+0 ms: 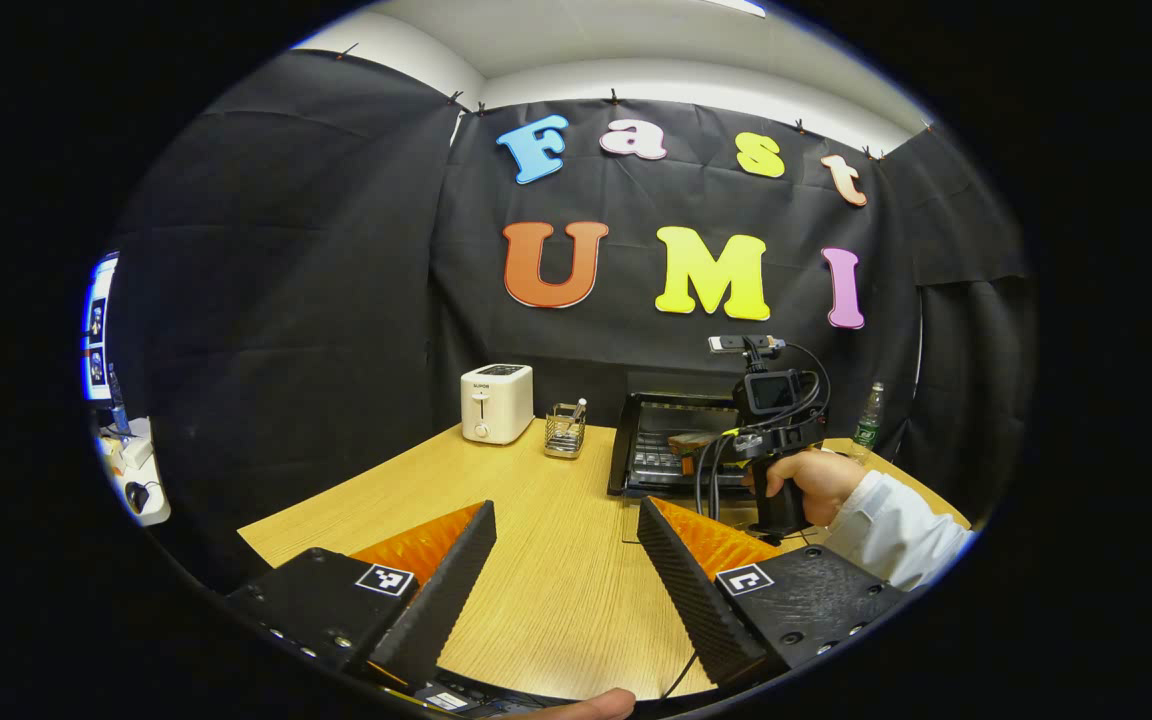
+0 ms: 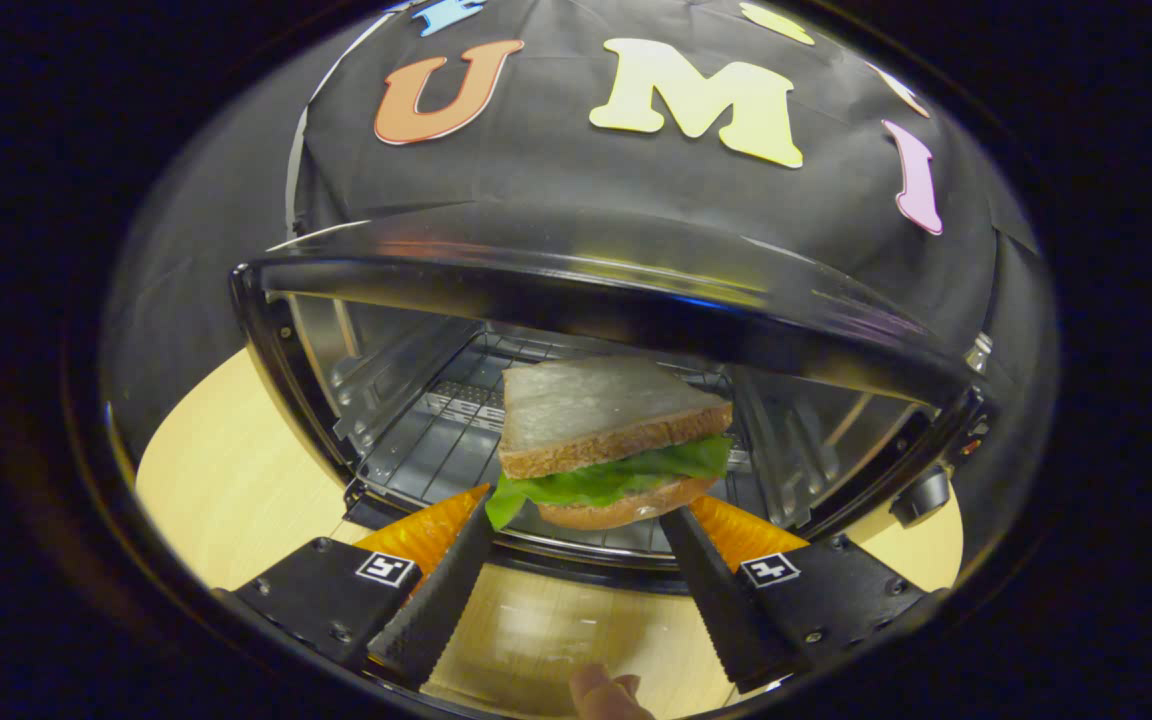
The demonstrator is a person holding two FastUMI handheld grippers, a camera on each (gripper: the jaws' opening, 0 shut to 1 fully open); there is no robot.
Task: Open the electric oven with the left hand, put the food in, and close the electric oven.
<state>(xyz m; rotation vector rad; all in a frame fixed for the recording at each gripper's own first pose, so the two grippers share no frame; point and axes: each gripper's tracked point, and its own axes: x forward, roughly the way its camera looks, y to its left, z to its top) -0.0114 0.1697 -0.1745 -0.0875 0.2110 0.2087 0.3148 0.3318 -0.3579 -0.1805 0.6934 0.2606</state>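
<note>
The black electric oven (image 2: 576, 285) stands open right in front of my right gripper (image 2: 576, 508), its wire rack (image 2: 426, 440) bare. A sandwich (image 2: 606, 430) of brown bread and lettuce hangs at the oven's mouth, above the rack's front edge, with my right gripper shut on it. In the left gripper view the oven (image 1: 636, 440) sits at the table's far side, and a hand (image 1: 816, 480) holds the right gripper (image 1: 696, 458) with the sandwich (image 1: 684, 441) before it. My left gripper (image 1: 566, 505) hovers open over the table, well short of the oven.
On the wooden table (image 1: 556, 590) a white toaster (image 1: 496, 402) and a wire holder (image 1: 565, 430) stand left of the oven. A bottle (image 1: 868, 418) stands to its right. The oven's knob (image 2: 921, 495) is on its right side.
</note>
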